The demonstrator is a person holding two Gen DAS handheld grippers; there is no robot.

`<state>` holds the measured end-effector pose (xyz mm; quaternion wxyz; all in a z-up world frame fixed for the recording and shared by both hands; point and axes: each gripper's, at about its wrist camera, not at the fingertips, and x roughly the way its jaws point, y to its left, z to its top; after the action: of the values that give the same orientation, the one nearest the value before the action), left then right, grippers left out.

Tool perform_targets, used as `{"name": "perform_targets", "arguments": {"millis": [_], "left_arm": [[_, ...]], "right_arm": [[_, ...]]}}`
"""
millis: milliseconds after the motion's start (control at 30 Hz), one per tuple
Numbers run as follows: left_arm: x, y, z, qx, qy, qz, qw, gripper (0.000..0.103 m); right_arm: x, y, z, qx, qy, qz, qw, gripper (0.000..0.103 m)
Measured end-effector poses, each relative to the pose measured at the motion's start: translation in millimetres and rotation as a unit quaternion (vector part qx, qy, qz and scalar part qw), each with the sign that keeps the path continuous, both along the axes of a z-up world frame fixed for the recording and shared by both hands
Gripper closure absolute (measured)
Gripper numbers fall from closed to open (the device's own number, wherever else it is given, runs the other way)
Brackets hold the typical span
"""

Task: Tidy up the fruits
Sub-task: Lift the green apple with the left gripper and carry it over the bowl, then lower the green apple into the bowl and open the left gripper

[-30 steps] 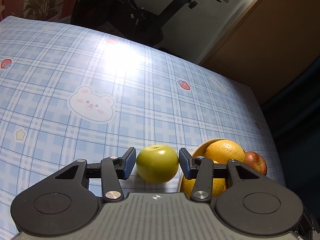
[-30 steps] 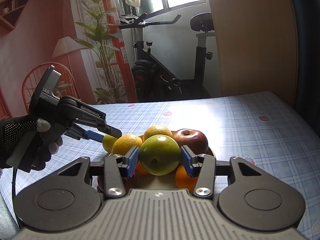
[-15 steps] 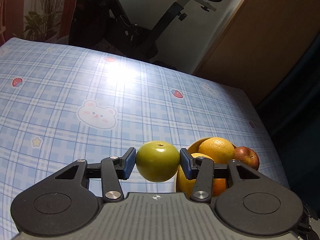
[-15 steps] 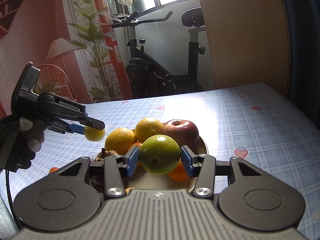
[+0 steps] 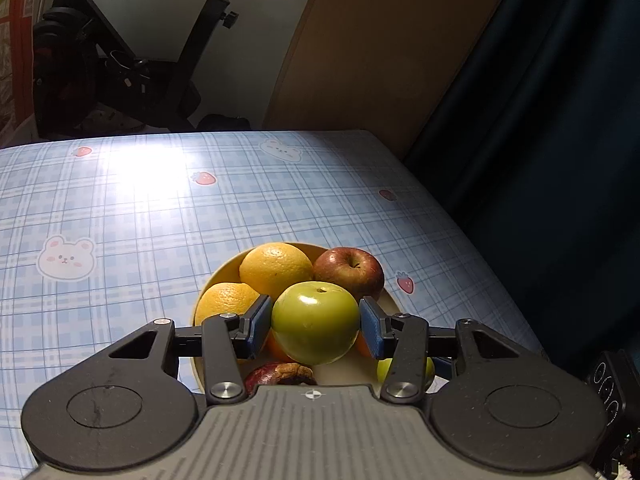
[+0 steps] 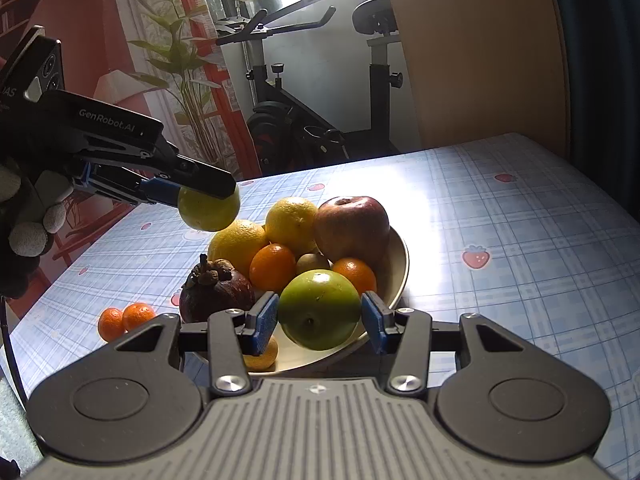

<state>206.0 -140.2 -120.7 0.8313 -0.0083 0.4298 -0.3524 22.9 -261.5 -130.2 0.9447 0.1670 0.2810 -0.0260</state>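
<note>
Holding round green apples: left gripper (image 5: 315, 323) clamps one (image 5: 315, 322), right gripper (image 6: 319, 317) another (image 6: 319, 309), above crowded bowl (image 6: 400, 264); blue checked tabletop (image 5: 140, 216) beyond lies bare.

Two green apples (image 6: 319, 310) (image 6: 209, 210), one red apple (image 6: 352, 228), two large oranges (image 6: 294, 224) (image 6: 238, 242), one mangosteen (image 6: 216, 292). Two mandarins (image 6: 272, 266) (image 6: 356, 274) sit in the bowl (image 6: 400, 264); two more (image 6: 138, 315) (image 6: 110, 322) lie at nine o'clock on the table (image 6: 520, 240).
</note>
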Motion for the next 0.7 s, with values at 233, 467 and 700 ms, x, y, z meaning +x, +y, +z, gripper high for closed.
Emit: {"name": "perform_targets", "arguments": {"millis": [233, 467, 700], "left_arm": [[5, -26, -19, 0.034, 0.011, -0.027, 0.9990, 0.053], [6, -45, -34, 0.057, 0.018, -0.039, 0.9975, 0.053], [6, -52, -39, 0.074, 0.020, -0.042, 0.9962, 0.053]], "right_arm": [[-1, 1, -3, 0.010, 0.000, 0.005, 1.000, 0.054], [-1, 1, -3, 0.007, 0.000, 0.007, 1.000, 0.054], [-1, 2, -2, 0.006, 0.002, 0.007, 1.000, 0.053]]}}
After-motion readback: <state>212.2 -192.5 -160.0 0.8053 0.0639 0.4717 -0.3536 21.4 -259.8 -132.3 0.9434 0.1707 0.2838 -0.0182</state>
